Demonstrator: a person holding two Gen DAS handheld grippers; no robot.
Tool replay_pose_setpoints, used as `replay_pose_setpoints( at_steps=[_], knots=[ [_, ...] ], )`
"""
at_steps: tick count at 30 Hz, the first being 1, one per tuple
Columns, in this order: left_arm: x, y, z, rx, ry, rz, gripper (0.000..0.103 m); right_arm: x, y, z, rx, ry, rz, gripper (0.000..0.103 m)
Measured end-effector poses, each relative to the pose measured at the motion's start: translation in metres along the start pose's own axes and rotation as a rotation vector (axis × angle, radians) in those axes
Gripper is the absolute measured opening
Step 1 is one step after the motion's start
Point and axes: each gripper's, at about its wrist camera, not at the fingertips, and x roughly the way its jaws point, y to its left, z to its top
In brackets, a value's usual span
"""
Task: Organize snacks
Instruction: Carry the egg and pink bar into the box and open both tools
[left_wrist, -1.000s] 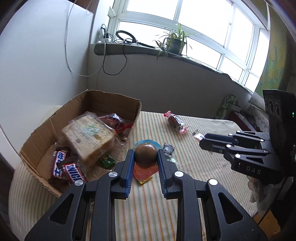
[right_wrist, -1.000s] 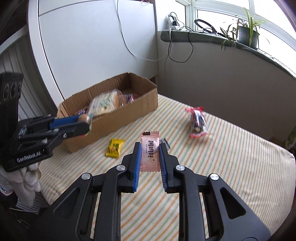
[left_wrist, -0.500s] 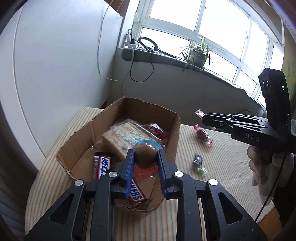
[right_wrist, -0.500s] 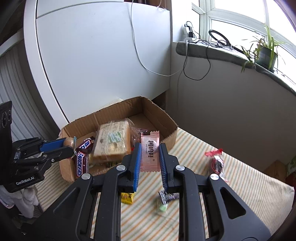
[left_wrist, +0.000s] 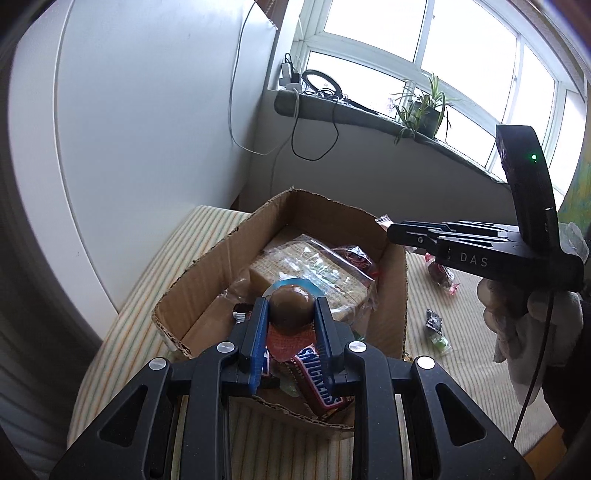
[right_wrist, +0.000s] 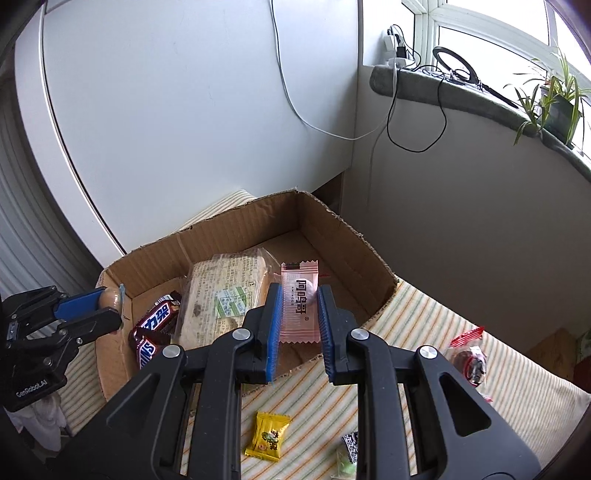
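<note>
My left gripper (left_wrist: 290, 308) is shut on a round brown jelly cup (left_wrist: 290, 304) with a blue and red lid, held over the near end of the cardboard box (left_wrist: 207, 258). My right gripper (right_wrist: 299, 301) is shut on a pink candy packet (right_wrist: 299, 301), held over the box (right_wrist: 354, 254) near its right wall. The box holds a wrapped sandwich pack (right_wrist: 221, 291), Snickers bars (right_wrist: 155, 325) and a red-wrapped snack (left_wrist: 356, 256). The left gripper also shows in the right wrist view (right_wrist: 107, 306), and the right gripper shows in the left wrist view (left_wrist: 395, 230).
The box sits on a striped tablecloth (right_wrist: 517, 398). On the cloth lie a yellow candy (right_wrist: 269, 435), a dark small candy (right_wrist: 351, 445), a green candy (left_wrist: 439, 341) and a red-wrapped snack (right_wrist: 469, 360). A white wall and a windowsill with cables and a plant (left_wrist: 424, 107) stand behind.
Both grippers have moved left from above the cloth to above the box, each still holding its snack. The box now fills the middle of both views.
</note>
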Motion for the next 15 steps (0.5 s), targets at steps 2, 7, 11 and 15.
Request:
replay_pose_setpoints(
  at_steps=[2,7,11,15],
  knots=[
    [0.000,0.000,0.000,-0.001,-0.001,0.002,0.023,0.003,0.001,0.001,-0.003,0.005,0.003,0.020],
    [-0.001,-0.001,0.001,0.000,-0.002,0.008,0.023,0.005,0.003,0.003,-0.009,0.004,0.012,0.020],
    [-0.001,-0.002,0.001,-0.001,0.000,0.013,0.024,0.002,0.005,0.004,-0.017,-0.013,0.003,0.032],
    [-0.002,-0.004,0.002,0.004,0.001,0.016,0.041,-0.005,0.005,0.004,-0.014,-0.037,-0.013,0.058]
  ],
)
